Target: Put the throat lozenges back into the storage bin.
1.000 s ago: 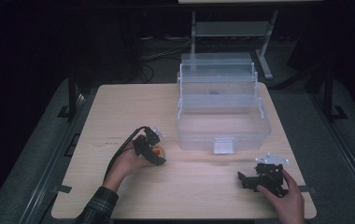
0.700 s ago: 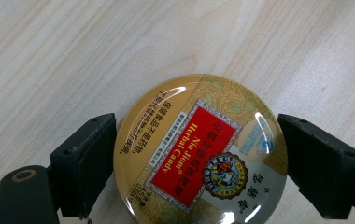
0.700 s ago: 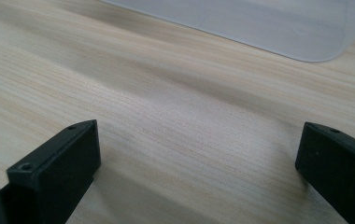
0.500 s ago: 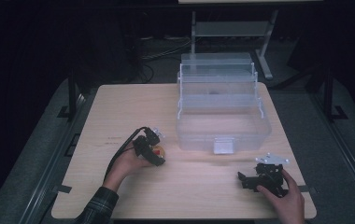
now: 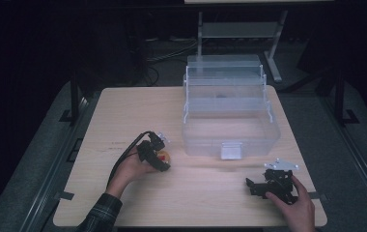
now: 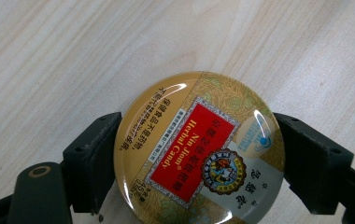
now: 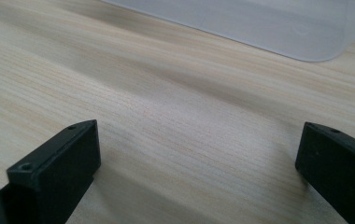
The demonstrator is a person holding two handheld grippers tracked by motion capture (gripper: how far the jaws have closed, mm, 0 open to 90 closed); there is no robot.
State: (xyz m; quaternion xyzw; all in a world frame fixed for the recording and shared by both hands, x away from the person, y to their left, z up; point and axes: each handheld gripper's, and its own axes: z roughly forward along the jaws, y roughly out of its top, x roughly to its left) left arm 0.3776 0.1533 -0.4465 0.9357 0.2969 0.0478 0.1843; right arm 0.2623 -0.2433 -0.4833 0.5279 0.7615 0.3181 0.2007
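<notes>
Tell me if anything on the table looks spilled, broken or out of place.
Nothing stands out. The round candy tin sits flat between the left gripper jaws, its lid intact. The clear plastic box stands upright, and the right gripper is open over bare table.

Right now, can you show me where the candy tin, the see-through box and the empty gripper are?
candy tin (image 6: 199,151): left gripper view, on its red label.
clear plastic box (image 5: 231,129): high view, on its front wall.
right gripper (image 5: 256,186): high view, between its open fingertips.

I see the high view looking forward and down over the whole bench. Both gripper views sit close above its wood, along their jaws; all three share that surface.
</notes>
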